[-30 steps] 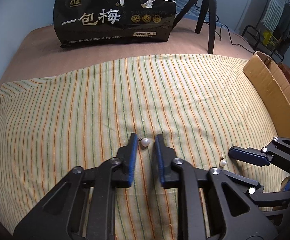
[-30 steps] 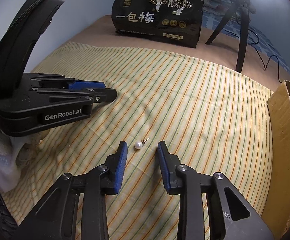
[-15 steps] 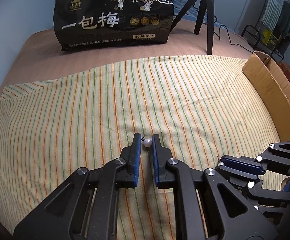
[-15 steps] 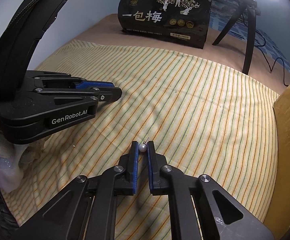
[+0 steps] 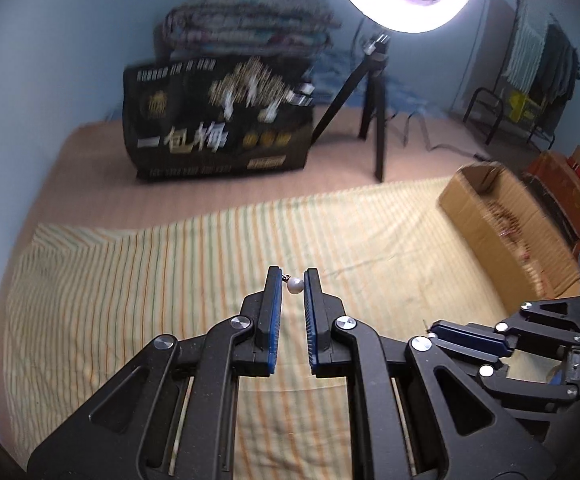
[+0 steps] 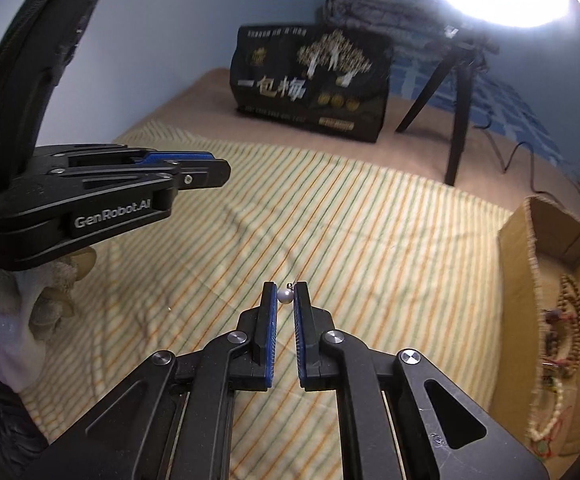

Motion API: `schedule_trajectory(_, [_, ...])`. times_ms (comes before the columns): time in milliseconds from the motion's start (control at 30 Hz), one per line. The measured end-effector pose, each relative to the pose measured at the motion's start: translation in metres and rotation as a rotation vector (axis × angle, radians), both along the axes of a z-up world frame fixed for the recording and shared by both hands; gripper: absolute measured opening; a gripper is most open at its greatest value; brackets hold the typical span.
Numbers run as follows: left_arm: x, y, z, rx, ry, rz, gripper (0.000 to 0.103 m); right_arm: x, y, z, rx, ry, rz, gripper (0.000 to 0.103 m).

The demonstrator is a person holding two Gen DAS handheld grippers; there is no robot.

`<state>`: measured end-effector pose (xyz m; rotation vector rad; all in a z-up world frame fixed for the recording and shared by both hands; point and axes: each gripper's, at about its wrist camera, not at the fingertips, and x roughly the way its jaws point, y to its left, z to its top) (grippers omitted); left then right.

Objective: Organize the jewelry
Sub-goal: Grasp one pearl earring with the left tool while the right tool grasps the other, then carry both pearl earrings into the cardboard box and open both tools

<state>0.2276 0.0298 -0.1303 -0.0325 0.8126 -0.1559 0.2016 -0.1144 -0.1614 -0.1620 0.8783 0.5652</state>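
Left wrist: pearl earring (image 5: 295, 286) lifted off striped cloth (image 5: 130, 280)

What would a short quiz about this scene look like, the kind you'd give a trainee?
1. What does the left gripper hold?
2. True or false: the right gripper is empty.
3. What lies in the cardboard box: A beaded necklaces, B spoons, C socks?

Key:
1. A pearl earring, clamped between its fingertips above the striped cloth.
2. False: it grips a second pearl earring.
3. A.
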Motion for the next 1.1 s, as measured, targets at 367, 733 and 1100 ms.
schedule_trajectory(367, [-0.027, -0.050, 0.062, -0.014, -0.148, -0.074, 0.009, -0.020, -0.050, 0.058, 0.043, -0.093, -0.093, 0.007])
schedule_trajectory(733, [-0.043, -0.112, 0.085, -0.009, -0.211, -0.176, 0.009, -0.033, -0.116, 0.089, 0.057, -0.159, -0.212, 0.007])
schedule_trajectory(1100, [-0.042, -0.170, 0.083, -0.036, -0.204, -0.251, 0.009, -0.032, -0.183, 0.095, 0.068, -0.172, -0.346, 0.007])
